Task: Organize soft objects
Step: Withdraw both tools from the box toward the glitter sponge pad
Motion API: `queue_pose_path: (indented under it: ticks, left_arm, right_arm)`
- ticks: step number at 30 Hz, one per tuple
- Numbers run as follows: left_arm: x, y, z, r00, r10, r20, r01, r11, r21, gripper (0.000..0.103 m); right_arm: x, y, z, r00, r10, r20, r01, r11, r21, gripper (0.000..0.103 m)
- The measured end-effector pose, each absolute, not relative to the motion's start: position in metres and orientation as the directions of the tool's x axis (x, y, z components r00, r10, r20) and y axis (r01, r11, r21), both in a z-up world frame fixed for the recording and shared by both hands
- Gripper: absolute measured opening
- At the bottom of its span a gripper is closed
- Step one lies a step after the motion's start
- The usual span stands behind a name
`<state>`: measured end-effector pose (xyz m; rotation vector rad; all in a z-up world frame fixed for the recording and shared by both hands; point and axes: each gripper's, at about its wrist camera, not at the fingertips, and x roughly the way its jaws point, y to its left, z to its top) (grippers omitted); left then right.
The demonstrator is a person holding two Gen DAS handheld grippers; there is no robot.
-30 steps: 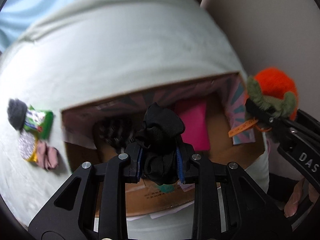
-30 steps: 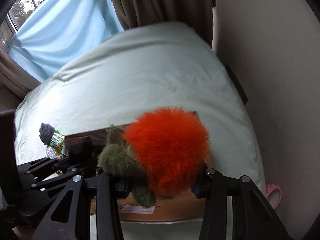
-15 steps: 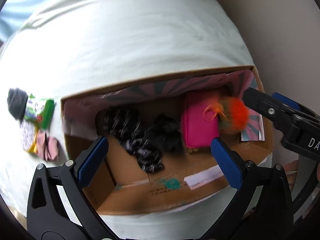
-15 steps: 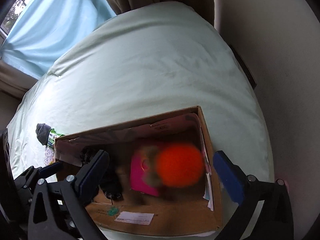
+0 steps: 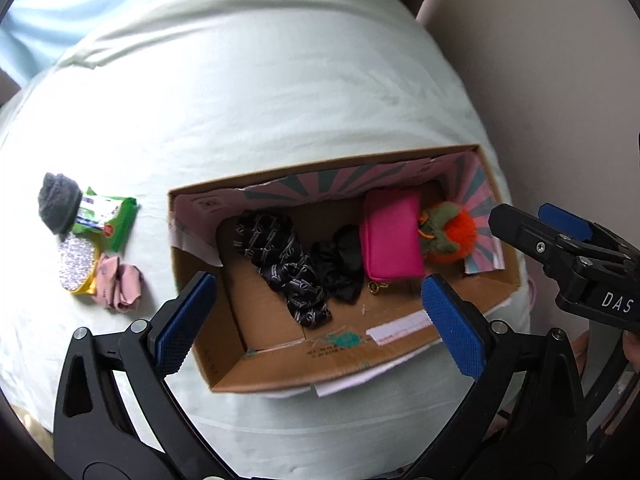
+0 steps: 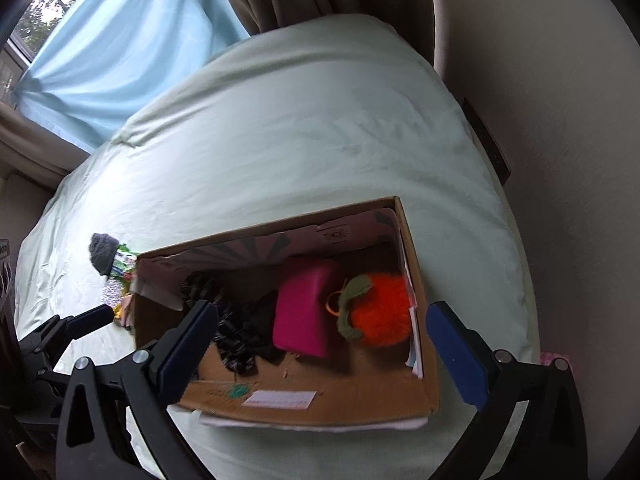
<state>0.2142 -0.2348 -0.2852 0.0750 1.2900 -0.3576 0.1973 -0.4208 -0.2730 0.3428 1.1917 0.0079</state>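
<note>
Hovering above the open brown cardboard box [image 5: 400, 344], the left gripper [image 5: 320, 320] has its blue-padded jaws spread wide with nothing between them, and the right gripper [image 6: 324, 344] hangs over the same box with its jaws equally wide and empty. Inside the box lie a black patterned folded cloth [image 5: 286, 264], a crumpled black fabric piece [image 5: 340, 264], a flat magenta pouch [image 5: 390, 236] and a fluffy orange ball toy with a green knitted top [image 5: 448, 236] pressed against the box's right end.

What remains outside is a small cluster on the pale green bedsheet [image 5: 280, 80], well off the box's left end: a grey knitted roll [image 5: 58, 202], a green plastic packet [image 5: 108, 220] touching it, a glittery silver oval [image 5: 78, 266] just below, and a crumpled pink cloth [image 5: 120, 288] beside that. From the left gripper the cluster lies to the left and slightly ahead; in the right wrist view it sits beyond the box's far left corner, partly hidden by the box wall, with the left tool between. So the left hand is plainly the nearer one. The pink cloth is the closest piece and has no clear long axis, being bunched; the grey roll runs roughly away from the camera. My judgement is that the next move turns on swinging left rather than reaching forward.
</note>
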Motion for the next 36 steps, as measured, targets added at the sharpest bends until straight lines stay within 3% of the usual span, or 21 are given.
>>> queue_pose_path:
  ticks: [11,21,36]
  left_arm:
    - [0.17,-0.187,-0.191,0.41,-0.228,-0.883,0.297,0.949,-0.107,0.102]
    - [0.121,-0.096,-0.112,0.597,-0.191,-0.779,0.214,0.974,-0.075,0.102]
    - [0.083,0.055,-0.079,0.677,-0.147,-0.721,0.131,0.988,-0.078,0.102]
  right_arm:
    - [0.156,-0.393,-0.187,0.488,0.161,-0.858,0.13,0.958,0.254,0.103]
    - [0.118,-0.334,-0.104,0.634,0.133,-0.762,0.045,0.977,0.208,0.103]
    - [0.088,-0.215,-0.056,0.722,0.194,-0.664,-0.067,0.975,0.212,0.103]
